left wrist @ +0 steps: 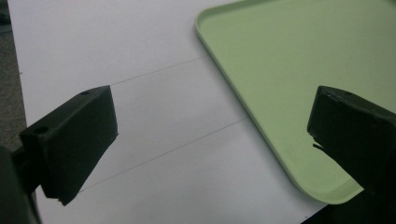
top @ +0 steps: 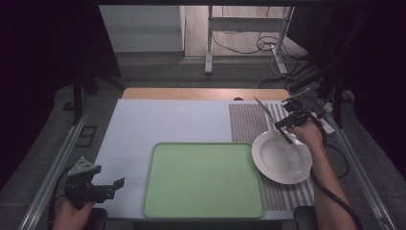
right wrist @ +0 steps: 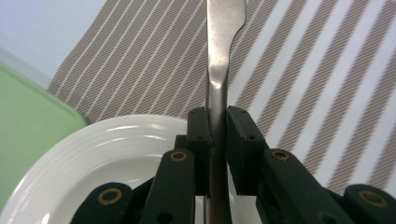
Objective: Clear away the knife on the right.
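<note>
Steel showed between the jaws of the right gripper (right wrist: pixel 218 140): a table knife (right wrist: pixel 219 70) was clamped there by its handle, the pads pressed against both of its sides, and its blade ran up and away over the striped placemat (right wrist: pixel 299 88). In the high view the right gripper (top: pixel 287 125) was held above the far rim of the white plate (top: pixel 281 157), with the knife (top: pixel 268 113) slanting off toward the far left, clear of the table. The plate lay on the striped placemat (top: pixel 246 122), just beside the right edge of the green tray (top: pixel 203 179); whether the two rims touched could not be told. The tray was bare and lay on the white table cover (top: pixel 163 120). The left gripper (top: pixel 103 188) was held low at the near left corner, its jaws wide apart with nothing between them, just short of the tray's left edge. From that gripper's own view the tray's near corner (left wrist: pixel 280 70) lay ahead. Nothing stood between the knife and the tray. Beyond the table stood a desk frame with loose cables (top: pixel 249 45) on the floor.
</note>
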Demonstrator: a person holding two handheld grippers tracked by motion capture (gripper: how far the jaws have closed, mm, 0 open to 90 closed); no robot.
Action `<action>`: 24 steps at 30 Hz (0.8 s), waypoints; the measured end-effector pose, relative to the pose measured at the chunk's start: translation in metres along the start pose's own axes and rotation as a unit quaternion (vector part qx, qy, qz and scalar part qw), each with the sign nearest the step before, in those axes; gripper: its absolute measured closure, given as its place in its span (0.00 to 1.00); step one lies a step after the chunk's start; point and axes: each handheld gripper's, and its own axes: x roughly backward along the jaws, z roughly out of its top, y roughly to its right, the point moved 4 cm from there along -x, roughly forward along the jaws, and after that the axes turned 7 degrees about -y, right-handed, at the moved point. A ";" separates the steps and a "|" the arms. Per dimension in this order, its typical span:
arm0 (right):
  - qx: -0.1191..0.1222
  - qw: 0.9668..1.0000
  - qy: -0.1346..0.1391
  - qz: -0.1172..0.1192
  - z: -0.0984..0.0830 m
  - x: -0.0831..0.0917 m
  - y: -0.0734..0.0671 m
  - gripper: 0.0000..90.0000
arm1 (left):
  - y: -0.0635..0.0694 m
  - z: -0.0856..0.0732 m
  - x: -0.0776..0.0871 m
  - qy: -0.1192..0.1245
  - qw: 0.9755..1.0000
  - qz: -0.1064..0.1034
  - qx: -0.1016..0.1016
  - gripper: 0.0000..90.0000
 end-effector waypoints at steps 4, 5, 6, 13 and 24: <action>0.001 1.000 0.002 0.016 -0.002 -0.001 -0.013 0.89 | 0.001 0.000 -0.001 -0.004 1.000 -0.002 -0.004 0.02; 0.003 1.000 0.003 0.017 -0.003 -0.001 -0.016 0.89 | 0.001 0.000 -0.001 -0.004 1.000 -0.002 -0.005 0.02; 0.008 1.000 0.001 0.016 -0.003 -0.001 -0.020 0.89 | 0.001 0.000 -0.001 -0.004 1.000 -0.002 -0.005 0.02; 0.028 0.999 -0.004 0.022 -0.011 -0.001 -0.047 0.90 | 0.001 0.000 -0.001 -0.005 1.000 -0.004 -0.008 0.03; 0.073 0.997 -0.004 0.029 -0.032 0.001 -0.100 0.89 | 0.001 0.000 -0.001 -0.005 1.000 -0.003 -0.010 0.03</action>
